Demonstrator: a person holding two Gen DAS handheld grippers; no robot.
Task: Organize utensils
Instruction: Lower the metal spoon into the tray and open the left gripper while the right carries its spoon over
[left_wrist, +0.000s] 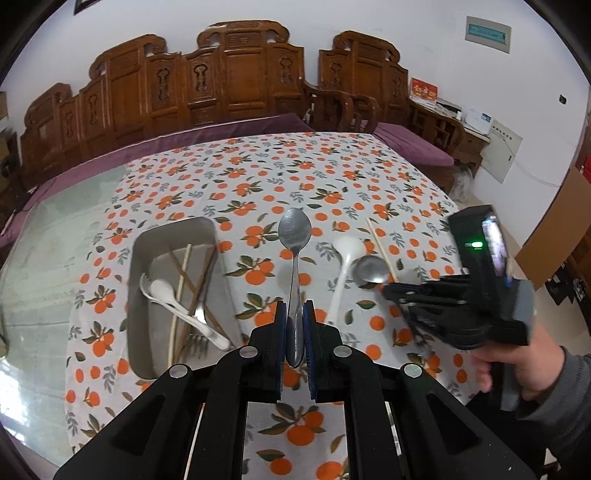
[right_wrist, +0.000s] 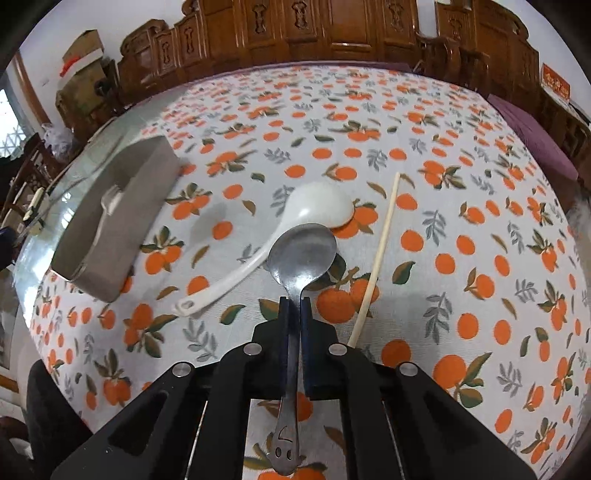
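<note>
My left gripper (left_wrist: 294, 314) is shut on the handle of a steel spoon (left_wrist: 294, 230), held above the cloth just right of the metal tray (left_wrist: 138, 258). The tray holds forks, a white spoon and chopsticks (left_wrist: 184, 288). My right gripper (right_wrist: 294, 301) is shut on a second steel spoon (right_wrist: 302, 253), bowl forward, above the cloth; it also shows in the left wrist view (left_wrist: 391, 290). A white ladle spoon (right_wrist: 317, 206) and a pale chopstick (right_wrist: 380, 254) lie on the cloth beneath it.
The table carries an orange-print cloth (left_wrist: 332, 177) over a glass top (left_wrist: 44, 258). Carved wooden benches (left_wrist: 221, 85) with purple cushions line the far side. The tray appears at the left in the right wrist view (right_wrist: 110, 229).
</note>
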